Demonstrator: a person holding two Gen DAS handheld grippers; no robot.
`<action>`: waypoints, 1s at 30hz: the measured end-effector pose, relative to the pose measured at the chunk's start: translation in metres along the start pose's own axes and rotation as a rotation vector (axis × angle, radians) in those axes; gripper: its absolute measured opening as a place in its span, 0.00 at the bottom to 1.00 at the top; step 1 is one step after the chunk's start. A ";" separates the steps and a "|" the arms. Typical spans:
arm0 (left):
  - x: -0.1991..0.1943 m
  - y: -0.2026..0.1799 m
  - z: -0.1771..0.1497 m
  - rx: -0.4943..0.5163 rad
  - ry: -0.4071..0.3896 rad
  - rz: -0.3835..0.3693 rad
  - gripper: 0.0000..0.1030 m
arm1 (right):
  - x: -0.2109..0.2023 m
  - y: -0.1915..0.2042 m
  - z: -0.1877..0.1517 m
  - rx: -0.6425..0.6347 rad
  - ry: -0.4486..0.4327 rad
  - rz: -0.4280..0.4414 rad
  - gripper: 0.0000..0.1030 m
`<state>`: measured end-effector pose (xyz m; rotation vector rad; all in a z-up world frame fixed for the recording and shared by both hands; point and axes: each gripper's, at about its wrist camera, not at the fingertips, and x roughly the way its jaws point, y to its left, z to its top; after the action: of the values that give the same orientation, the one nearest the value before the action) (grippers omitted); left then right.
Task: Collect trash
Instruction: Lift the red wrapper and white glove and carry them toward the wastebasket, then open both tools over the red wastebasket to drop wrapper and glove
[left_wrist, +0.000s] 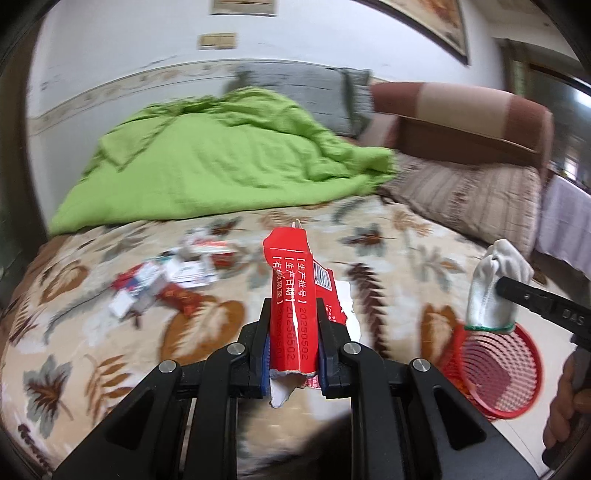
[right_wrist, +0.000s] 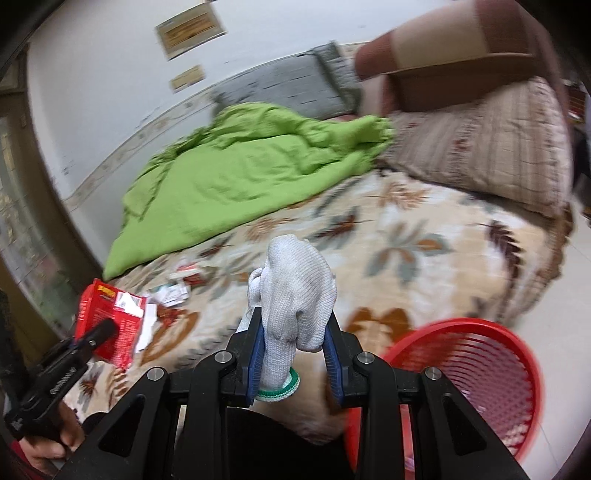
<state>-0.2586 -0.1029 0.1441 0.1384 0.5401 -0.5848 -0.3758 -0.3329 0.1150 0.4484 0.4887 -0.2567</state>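
Carrying step underway: left hand-held gripper (left_wrist: 293, 332) clenched on torn red carton (left_wrist: 291, 295), right hand-held gripper (right_wrist: 295, 347) grasping white knit glove (right_wrist: 295, 291). Next, probably release over red mesh basket (right_wrist: 476, 373); more scraps (left_wrist: 173, 277) left on bed (left_wrist: 369, 236).

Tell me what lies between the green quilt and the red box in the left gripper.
In the left wrist view, scattered wrappers lie on the leaf-patterned bedspread between green quilt and red box.

Knitted cloth glove (right_wrist: 295, 295), torn card box (left_wrist: 295, 295), plastic basket (right_wrist: 498, 369)
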 end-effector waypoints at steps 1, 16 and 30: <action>0.000 -0.009 0.001 0.012 0.005 -0.026 0.17 | -0.008 -0.011 -0.001 0.014 -0.002 -0.025 0.31; 0.029 -0.131 0.014 0.078 0.157 -0.357 0.17 | -0.057 -0.098 -0.010 0.100 -0.011 -0.232 0.32; 0.050 -0.185 0.003 0.144 0.239 -0.467 0.26 | -0.054 -0.124 -0.019 0.142 0.013 -0.274 0.61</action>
<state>-0.3254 -0.2815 0.1252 0.2229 0.7698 -1.0720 -0.4718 -0.4253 0.0837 0.5213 0.5469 -0.5549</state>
